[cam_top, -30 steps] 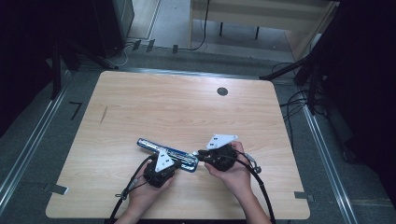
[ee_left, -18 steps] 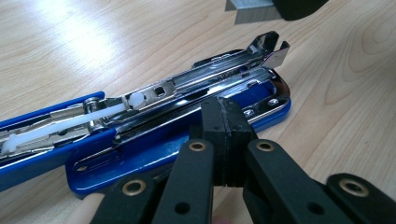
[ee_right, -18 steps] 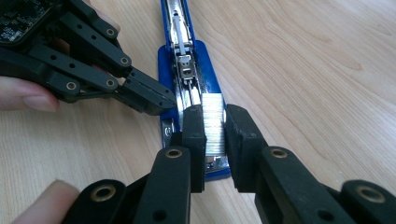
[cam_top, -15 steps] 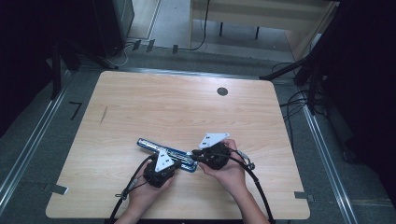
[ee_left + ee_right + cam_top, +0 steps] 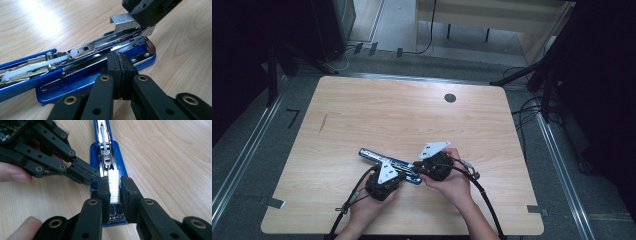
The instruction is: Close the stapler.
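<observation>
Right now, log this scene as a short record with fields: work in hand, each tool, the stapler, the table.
work in hand: loading a strip of staples into an opened blue stapler
right tool: shut on the strip of staples, holding it over the stapler's metal channel
left tool: jaws shut, nothing between them, tips at the stapler's base
stapler: lid swung open, lying flat, white pusher visible in the channel
table: light wood, dark round grommet near the far edge
</observation>
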